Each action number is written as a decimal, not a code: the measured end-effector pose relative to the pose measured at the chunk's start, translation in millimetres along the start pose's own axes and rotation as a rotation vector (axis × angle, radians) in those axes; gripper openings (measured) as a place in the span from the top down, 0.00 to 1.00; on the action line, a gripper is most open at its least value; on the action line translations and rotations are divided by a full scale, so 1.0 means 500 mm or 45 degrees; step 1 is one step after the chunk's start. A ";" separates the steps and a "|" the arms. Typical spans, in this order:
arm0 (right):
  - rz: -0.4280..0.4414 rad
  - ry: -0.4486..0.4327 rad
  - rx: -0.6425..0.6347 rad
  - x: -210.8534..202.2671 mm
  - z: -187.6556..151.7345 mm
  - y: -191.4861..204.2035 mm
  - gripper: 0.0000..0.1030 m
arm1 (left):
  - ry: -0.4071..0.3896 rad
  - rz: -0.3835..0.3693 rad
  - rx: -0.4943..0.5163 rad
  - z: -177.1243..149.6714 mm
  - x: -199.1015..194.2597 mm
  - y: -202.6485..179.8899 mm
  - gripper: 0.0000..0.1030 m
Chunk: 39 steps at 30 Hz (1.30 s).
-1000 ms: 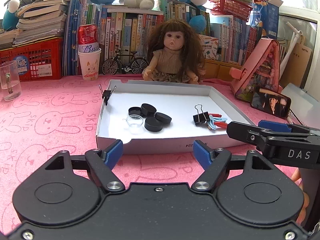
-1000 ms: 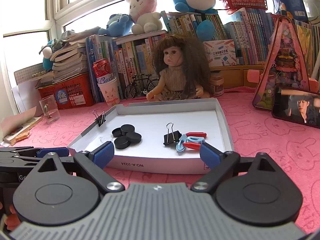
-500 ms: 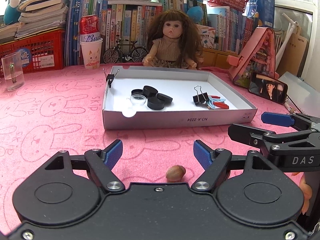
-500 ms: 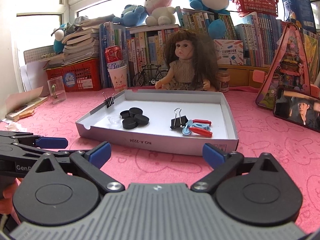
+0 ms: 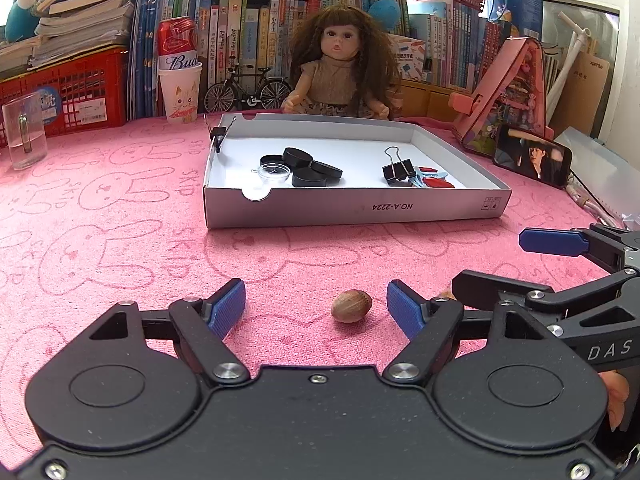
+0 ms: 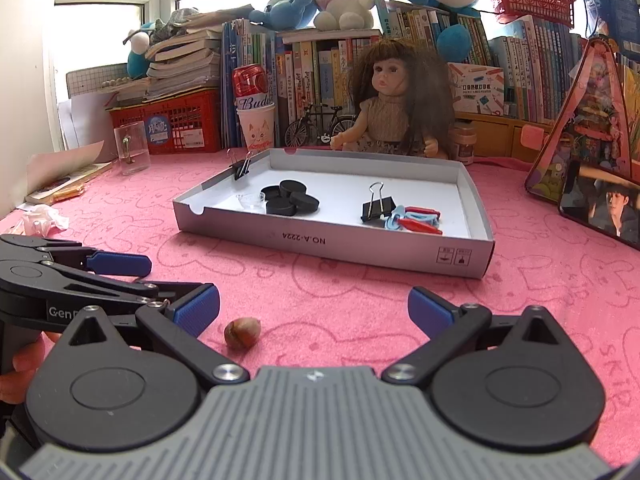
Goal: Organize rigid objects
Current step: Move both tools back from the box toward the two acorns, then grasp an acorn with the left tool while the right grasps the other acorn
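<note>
Left gripper [image 5: 316,306] spread above pink tabletop [image 5: 120,240], brown nut [image 5: 351,306] lying untouched between its blue pads, nearer the right one. Right gripper [image 6: 314,310] just beside it, just widened further, gaping and empty. White cardboard tray [image 5: 356,212] beyond, holding black discs [image 5: 304,166], binder clip [image 5: 396,170].

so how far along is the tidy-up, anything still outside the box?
Done: black discs, clear dish, binder clip and red and blue clips lie in the white box. In hand: nothing; left gripper and right gripper are open. Left: the nut on the pink cloth, between the left fingers, untouched.
</note>
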State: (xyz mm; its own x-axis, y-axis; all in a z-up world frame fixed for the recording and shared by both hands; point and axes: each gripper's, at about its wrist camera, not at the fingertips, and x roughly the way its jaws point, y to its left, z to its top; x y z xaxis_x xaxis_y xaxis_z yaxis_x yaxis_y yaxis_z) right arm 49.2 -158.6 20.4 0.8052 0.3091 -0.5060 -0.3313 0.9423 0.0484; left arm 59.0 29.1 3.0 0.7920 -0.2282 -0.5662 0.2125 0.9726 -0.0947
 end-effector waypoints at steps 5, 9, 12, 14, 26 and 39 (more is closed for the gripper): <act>0.012 0.028 -0.007 0.005 -0.013 0.001 0.00 | -0.017 0.017 0.037 -0.007 0.000 -0.008 0.26; 0.021 0.032 -0.026 0.005 -0.016 0.004 0.00 | -0.030 0.035 0.083 -0.015 0.000 -0.017 0.29; 0.020 0.038 -0.038 0.006 -0.016 0.007 0.00 | -0.037 0.040 0.095 -0.019 -0.003 -0.019 0.34; 0.017 0.039 -0.047 0.007 -0.017 0.009 0.00 | -0.044 0.043 0.102 -0.021 -0.005 -0.020 0.37; 0.061 0.072 -0.075 0.011 -0.023 0.021 0.21 | -0.077 0.016 0.142 -0.036 -0.022 -0.042 0.70; 0.095 0.008 -0.070 -0.001 -0.029 0.038 0.64 | -0.076 0.011 0.120 -0.035 -0.024 -0.047 0.80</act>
State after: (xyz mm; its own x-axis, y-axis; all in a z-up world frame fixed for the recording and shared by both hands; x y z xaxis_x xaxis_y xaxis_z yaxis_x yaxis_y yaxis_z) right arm 35.4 -142.9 9.4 0.7742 0.3771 -0.5083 -0.4168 0.9082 0.0389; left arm 34.5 9.9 -2.5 0.8263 -0.2246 -0.5165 0.2560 0.9666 -0.0107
